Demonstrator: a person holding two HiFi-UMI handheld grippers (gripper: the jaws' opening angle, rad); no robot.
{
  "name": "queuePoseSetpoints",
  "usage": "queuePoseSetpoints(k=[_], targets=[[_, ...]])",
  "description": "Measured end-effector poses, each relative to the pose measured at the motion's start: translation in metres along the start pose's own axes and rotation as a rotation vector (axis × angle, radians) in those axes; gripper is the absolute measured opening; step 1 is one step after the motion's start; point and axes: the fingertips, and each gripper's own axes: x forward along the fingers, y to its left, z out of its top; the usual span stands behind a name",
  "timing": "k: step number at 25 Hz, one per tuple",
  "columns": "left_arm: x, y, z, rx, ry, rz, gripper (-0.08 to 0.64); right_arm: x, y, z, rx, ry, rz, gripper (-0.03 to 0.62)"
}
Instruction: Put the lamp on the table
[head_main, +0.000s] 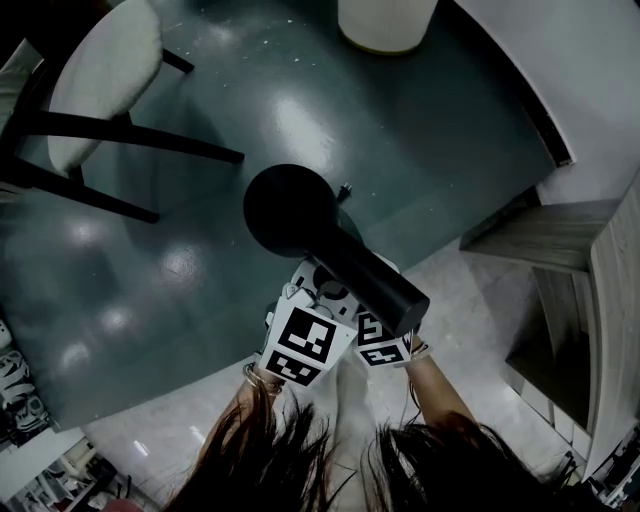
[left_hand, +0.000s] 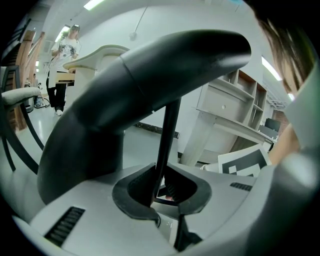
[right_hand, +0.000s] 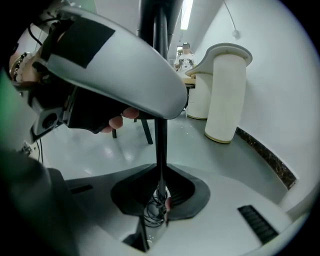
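A black lamp hangs over the dark floor in the head view, its round base (head_main: 290, 208) away from me and its cylindrical shade (head_main: 385, 288) nearer. My left gripper (head_main: 312, 300) and right gripper (head_main: 375, 335) meet under the shade, marker cubes toward me. In the left gripper view the thin black stem (left_hand: 167, 135) runs down between the pads, and the left gripper (left_hand: 162, 187) is shut on it under the shade (left_hand: 145, 85). The right gripper (right_hand: 160, 202) is shut on the same stem (right_hand: 161, 120), beside a coil of thin cord (right_hand: 154, 212).
A chair (head_main: 100, 90) with a pale seat and black legs stands at the upper left. A white round pedestal (head_main: 385, 25) with a flared top (right_hand: 225, 90) stands ahead. Wooden shelving (head_main: 590, 280) lines the right side. A person (left_hand: 62, 65) stands far off.
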Motion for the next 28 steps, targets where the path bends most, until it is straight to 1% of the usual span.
queuePoseSetpoints(k=[5, 11, 18, 28], targets=[[-0.006, -0.001, -0.002, 0.003, 0.029, 0.003, 0.058, -0.001, 0.007, -0.001, -0.015, 0.016, 0.021, 0.058], [-0.017, 0.006, -0.003, -0.024, 0.022, 0.031, 0.057, -0.001, 0.015, 0.003, -0.024, 0.004, 0.029, 0.058], [-0.03, 0.008, 0.004, -0.076, 0.021, 0.062, 0.055, -0.007, 0.02, 0.01, -0.041, -0.002, 0.033, 0.058], [-0.048, -0.007, 0.027, -0.05, 0.026, 0.061, 0.055, -0.031, 0.021, 0.029, -0.031, -0.011, 0.026, 0.058]])
